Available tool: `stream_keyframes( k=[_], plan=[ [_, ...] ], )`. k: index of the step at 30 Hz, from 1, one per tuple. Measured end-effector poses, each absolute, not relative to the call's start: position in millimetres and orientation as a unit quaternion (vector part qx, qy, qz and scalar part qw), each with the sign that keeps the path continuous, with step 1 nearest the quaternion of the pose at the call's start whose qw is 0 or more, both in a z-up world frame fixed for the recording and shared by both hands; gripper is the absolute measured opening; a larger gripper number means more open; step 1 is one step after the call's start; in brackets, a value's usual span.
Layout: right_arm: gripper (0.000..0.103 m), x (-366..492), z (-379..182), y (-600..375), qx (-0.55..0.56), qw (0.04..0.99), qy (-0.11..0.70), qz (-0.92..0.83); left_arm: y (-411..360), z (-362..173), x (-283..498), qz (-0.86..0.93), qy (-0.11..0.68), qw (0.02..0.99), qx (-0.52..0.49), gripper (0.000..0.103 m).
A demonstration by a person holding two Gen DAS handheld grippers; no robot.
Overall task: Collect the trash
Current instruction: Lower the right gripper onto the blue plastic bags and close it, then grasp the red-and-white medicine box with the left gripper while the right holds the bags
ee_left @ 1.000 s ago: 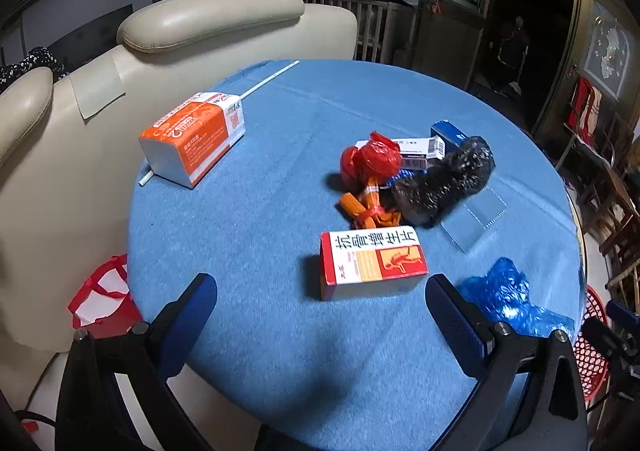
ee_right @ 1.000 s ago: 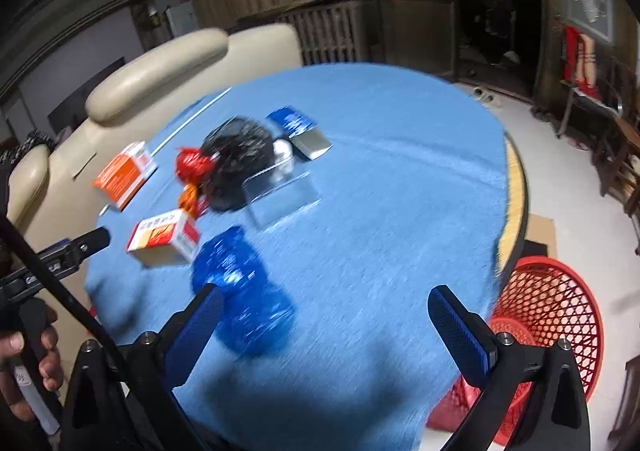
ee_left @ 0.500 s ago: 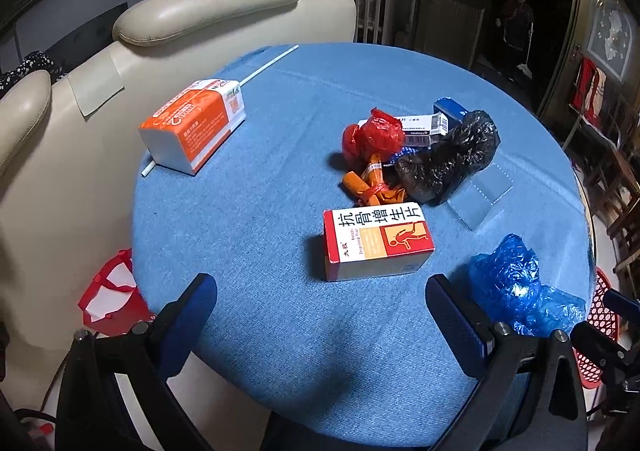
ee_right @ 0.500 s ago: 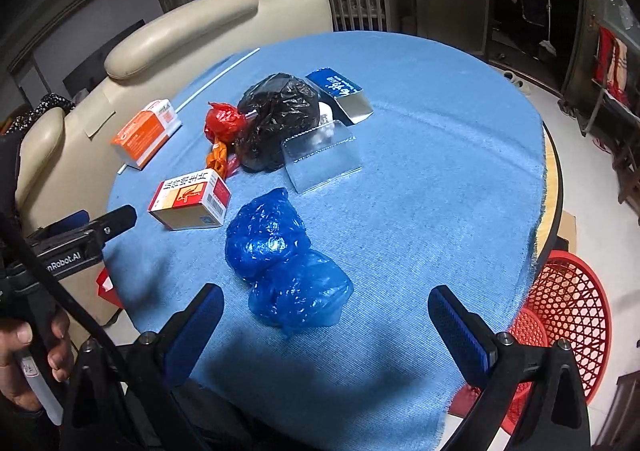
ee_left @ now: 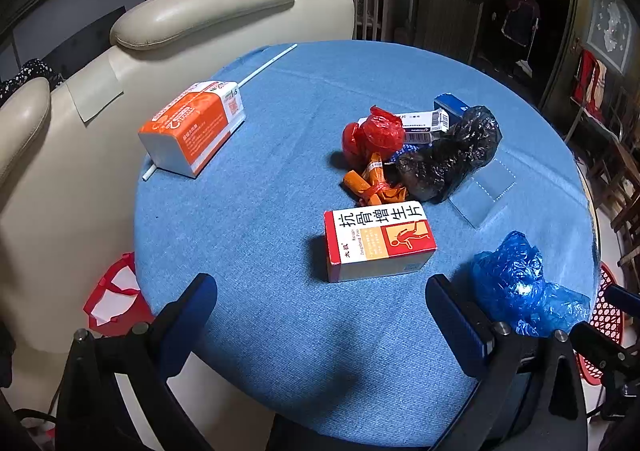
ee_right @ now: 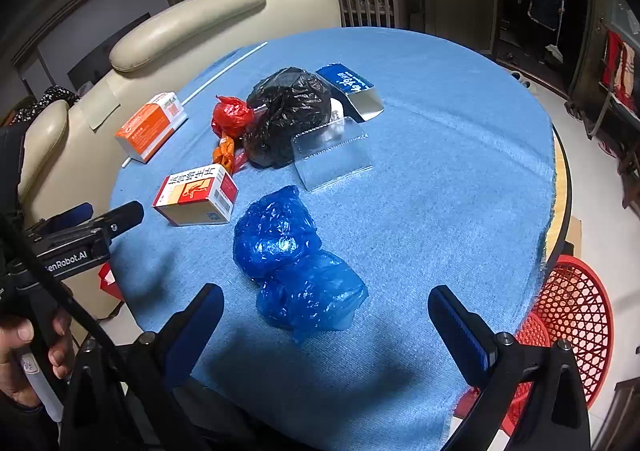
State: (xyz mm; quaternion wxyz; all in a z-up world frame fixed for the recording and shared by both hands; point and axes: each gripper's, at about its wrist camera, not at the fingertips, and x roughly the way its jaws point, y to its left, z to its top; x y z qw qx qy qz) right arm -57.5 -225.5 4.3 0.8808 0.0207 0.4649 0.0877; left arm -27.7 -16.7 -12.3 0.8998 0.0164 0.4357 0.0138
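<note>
Left gripper [ee_left: 320, 311]: fingers wide apart, red box [ee_left: 378, 245] just ahead.
Right gripper [ee_right: 326, 321]: fingers wide apart, blue bag [ee_right: 298, 265] between them.

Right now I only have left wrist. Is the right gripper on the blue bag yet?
Observer: No. The right gripper is open. The near end of the blue bag lies between its fingertips and touches neither.
Operator: Where's the bin? I only catch a red sliver.
Observer: It's a red mesh basket on the floor beside the table's edge, to the right of the right gripper.
Operator: What's behind the black bag?
Observer: A blue box sits against the black bag, with a silver end face turned toward the right gripper.
</note>
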Motion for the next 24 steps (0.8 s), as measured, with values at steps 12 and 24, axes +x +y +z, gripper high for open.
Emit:
stream_keyframes(
  k=[12,24],
  plan=[
    [0.103,-53,0,-222,0.018,0.875,0.473,0.101,-11,-21,-24,0.014,0.445,0.895,0.016,0.103],
    [0.103,-10,-24,-194,-0.021,0.855,0.501,0.135,-3,-27,-2,-0.015,0.504,0.863,0.01,0.103]
  ],
)
